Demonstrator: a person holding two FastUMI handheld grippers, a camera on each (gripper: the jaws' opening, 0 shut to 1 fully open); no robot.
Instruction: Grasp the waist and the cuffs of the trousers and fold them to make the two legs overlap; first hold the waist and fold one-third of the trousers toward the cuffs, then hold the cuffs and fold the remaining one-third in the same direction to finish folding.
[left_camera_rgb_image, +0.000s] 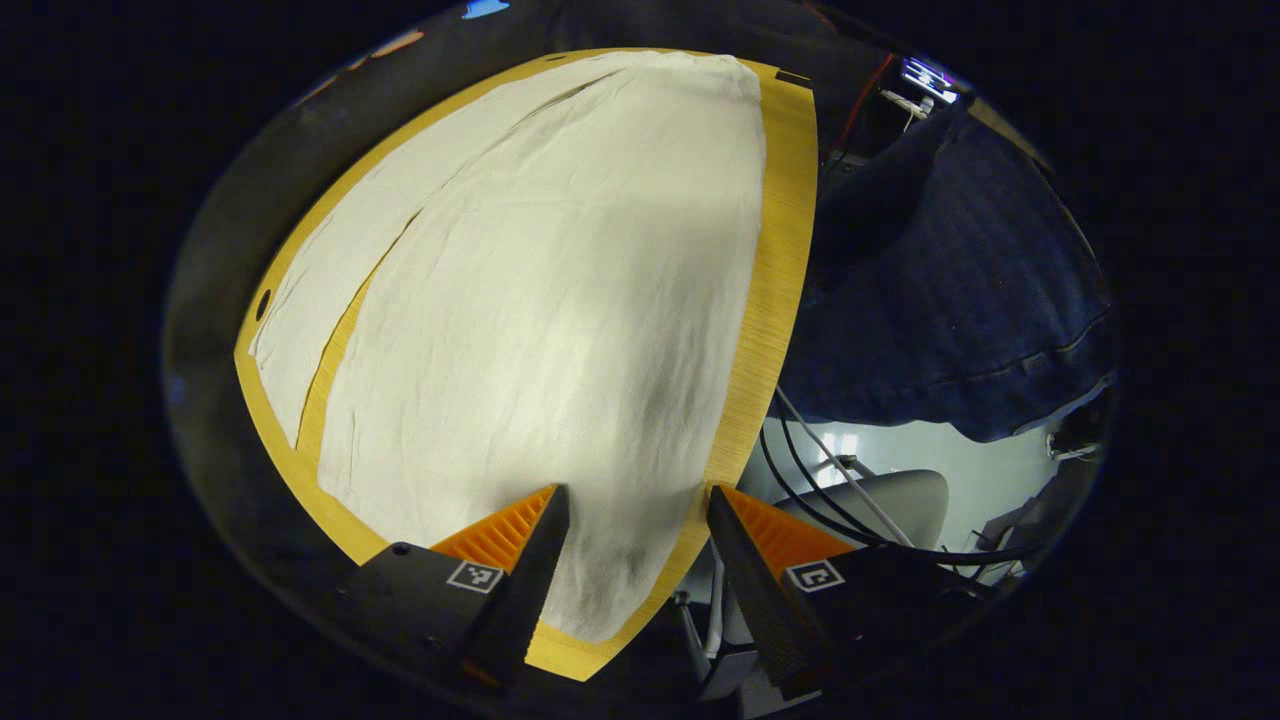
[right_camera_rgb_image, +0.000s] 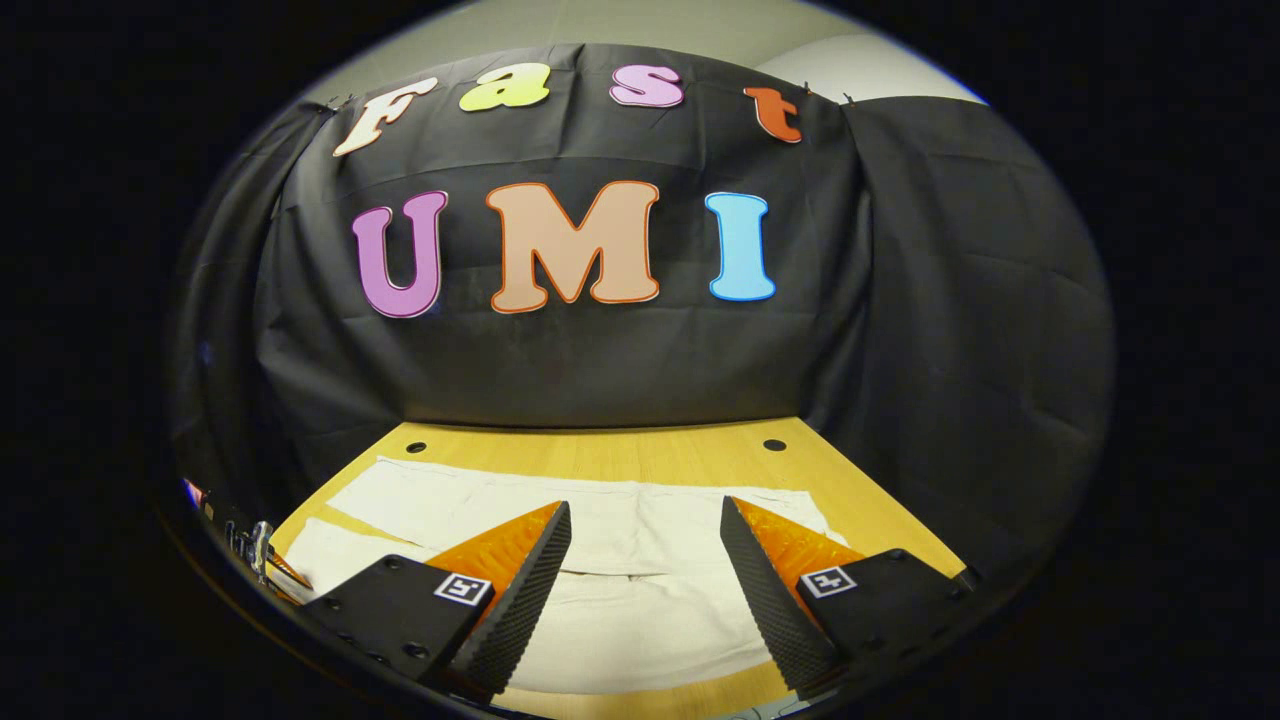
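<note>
Between my left gripper fingers, at the bottom centre of the left gripper view, I see only cloth lying flat: jaws wide apart, nothing held. Same for the right gripper at the bottom centre of the right gripper view: spread wide, gripping nothing, hovering over the fabric.

Trousers are cream, spread flat on the wooden table. In the left gripper view they run from bottom centre to the top of the frame, with the two legs split by a slit of bare wood at left. In the right gripper view they lie across the lower middle, a seam or edge line between the fingers. I can't tell which end is waist and which is cuffs from here.

Risks as I judge them:
- Legs not yet overlapped. If I pinch only the top layer, the fold drags one layer and skews.
- Cloth sits close to the table edge at right in the left gripper view, so a careless pull could slide it off toward the person's dark jeans and the cables.
- Uneven lift between the two grippers would twist the crease.
- Fingers coming in too flat could push the fabric into wrinkles instead of catching it.
</note>
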